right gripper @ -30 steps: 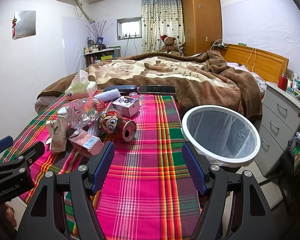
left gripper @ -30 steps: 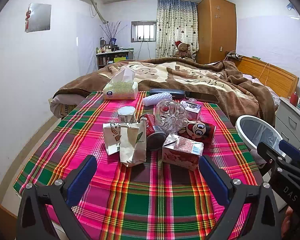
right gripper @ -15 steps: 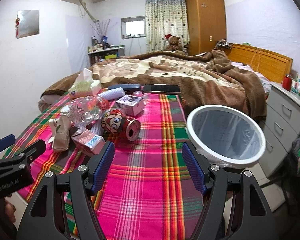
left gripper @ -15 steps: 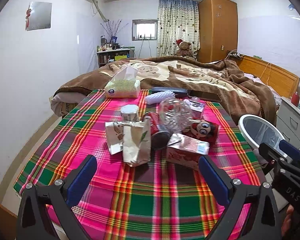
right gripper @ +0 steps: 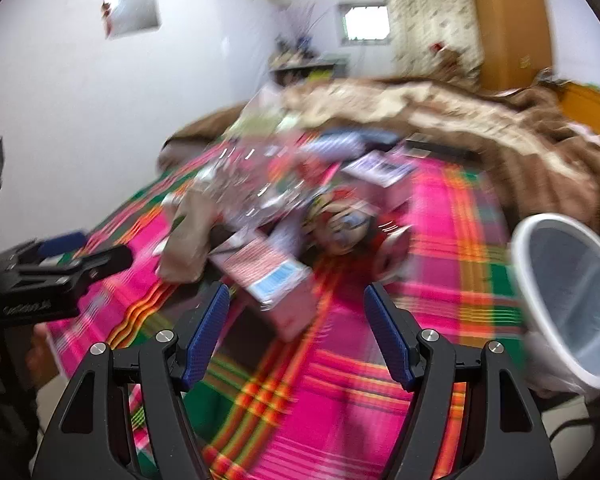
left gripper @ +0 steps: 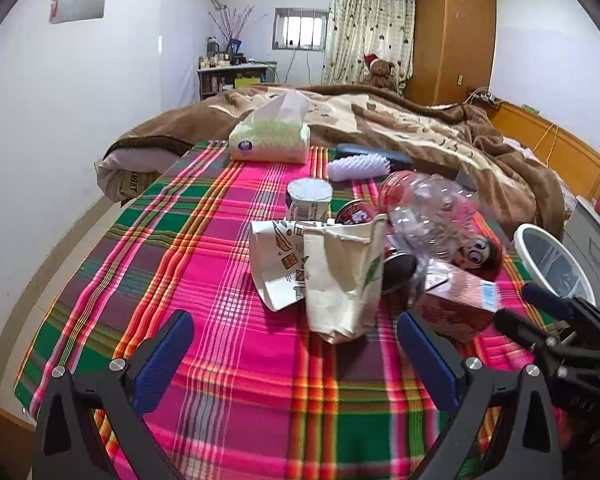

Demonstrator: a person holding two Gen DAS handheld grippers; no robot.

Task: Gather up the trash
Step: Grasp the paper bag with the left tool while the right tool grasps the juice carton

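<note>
A pile of trash lies on the plaid tablecloth (left gripper: 220, 280): two paper bags (left gripper: 340, 280), a pink carton (left gripper: 456, 304) (right gripper: 276, 284), a crushed clear bottle (left gripper: 428, 216), red cans (left gripper: 480, 252) and a small tub (left gripper: 309, 200). My left gripper (left gripper: 296, 344) is open and empty, just short of the paper bags. My right gripper (right gripper: 296, 328) is open and empty, with the pink carton just beyond its fingertips; this view is motion-blurred. The white-rimmed bin (right gripper: 572, 300) (left gripper: 552, 264) stands at the table's right edge.
A tissue pack (left gripper: 270, 140), a white brush (left gripper: 358, 166) and a black case (left gripper: 374, 154) lie at the table's far end. A bed with a brown blanket (left gripper: 420, 128) is behind. Grey drawers (left gripper: 596, 236) stand right of the bin.
My right gripper has swung left and forward towards the pile, blurring its view; the pink carton now sits just past its tips. My left gripper has moved closer to the paper bags.
</note>
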